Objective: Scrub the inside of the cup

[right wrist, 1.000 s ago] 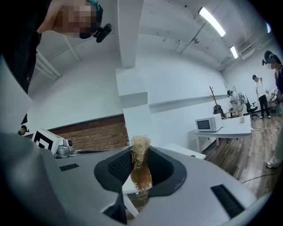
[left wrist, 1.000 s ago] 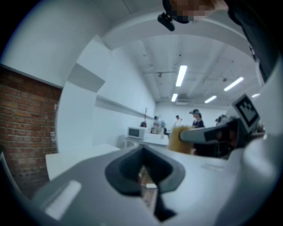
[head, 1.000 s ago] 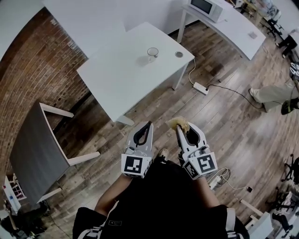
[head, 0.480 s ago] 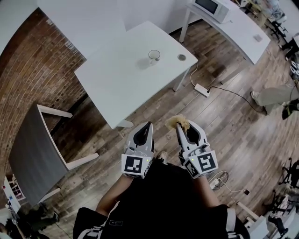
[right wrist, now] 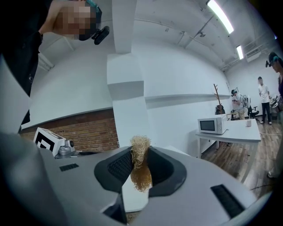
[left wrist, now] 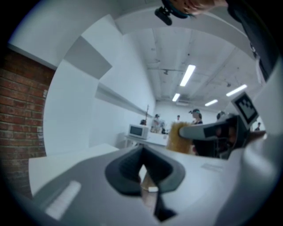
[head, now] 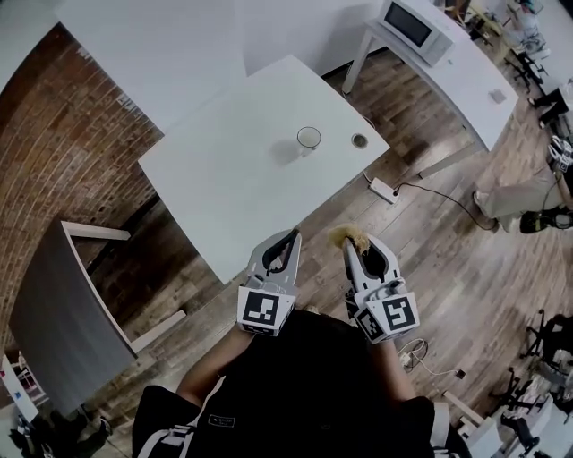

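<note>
A clear glass cup stands upright near the far right side of the white table. Both grippers hang in front of the person, short of the table's near edge. My left gripper is shut with nothing between its jaws. My right gripper is shut on a tan fibrous scrubber, whose tuft sticks out past the jaws. In the left gripper view the scrubber shows to the right, held by the other gripper.
A small round dark object lies on the table right of the cup. A second white table with a microwave stands far right. A power strip and cable lie on the wooden floor. A grey desk is at left. A person's legs show at right.
The table and cup have drawn nearer in the head view, and the view has turned slightly. Both grippers hold their places in front of the body, still shut.
</note>
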Tool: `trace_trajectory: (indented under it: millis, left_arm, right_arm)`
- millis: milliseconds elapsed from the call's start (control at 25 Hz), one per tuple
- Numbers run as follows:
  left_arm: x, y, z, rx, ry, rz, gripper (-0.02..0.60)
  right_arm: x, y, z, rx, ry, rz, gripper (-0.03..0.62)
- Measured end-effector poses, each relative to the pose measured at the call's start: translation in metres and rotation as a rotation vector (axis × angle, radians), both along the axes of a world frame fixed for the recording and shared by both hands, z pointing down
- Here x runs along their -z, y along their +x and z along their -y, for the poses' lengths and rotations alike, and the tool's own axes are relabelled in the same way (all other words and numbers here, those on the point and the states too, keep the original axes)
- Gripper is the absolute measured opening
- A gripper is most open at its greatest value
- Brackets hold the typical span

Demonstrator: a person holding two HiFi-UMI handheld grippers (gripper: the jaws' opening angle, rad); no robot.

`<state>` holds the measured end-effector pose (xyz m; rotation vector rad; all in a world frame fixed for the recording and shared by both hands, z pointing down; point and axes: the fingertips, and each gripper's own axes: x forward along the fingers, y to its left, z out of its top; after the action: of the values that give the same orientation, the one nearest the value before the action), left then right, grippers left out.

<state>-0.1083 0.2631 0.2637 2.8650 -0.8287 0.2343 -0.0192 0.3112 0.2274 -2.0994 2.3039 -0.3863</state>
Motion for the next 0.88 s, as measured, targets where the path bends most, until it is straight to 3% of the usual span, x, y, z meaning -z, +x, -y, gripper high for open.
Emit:
trace_trajectory:
  millis: [400,600,880]
  left_arm:
    - [-0.008,-0.003,0.058,-0.047,-0.028,-0.017,0.003]
    - [-0.018,0.002,0.076,-0.052,-0.006,0.047,0.003]
    - [-0.039,0.020,0.103,0.026,-0.096,0.032,0.003]
  right_arm:
    - [-0.009,-0.003,0.072,-0.022,-0.063,-0.027,0.080]
    - [-0.012,0.009,0.098,-0.016,-0.072,-0.028,0.080]
    - [-0.024,0.035,0.135,0.049,-0.067,-0.033,0.080]
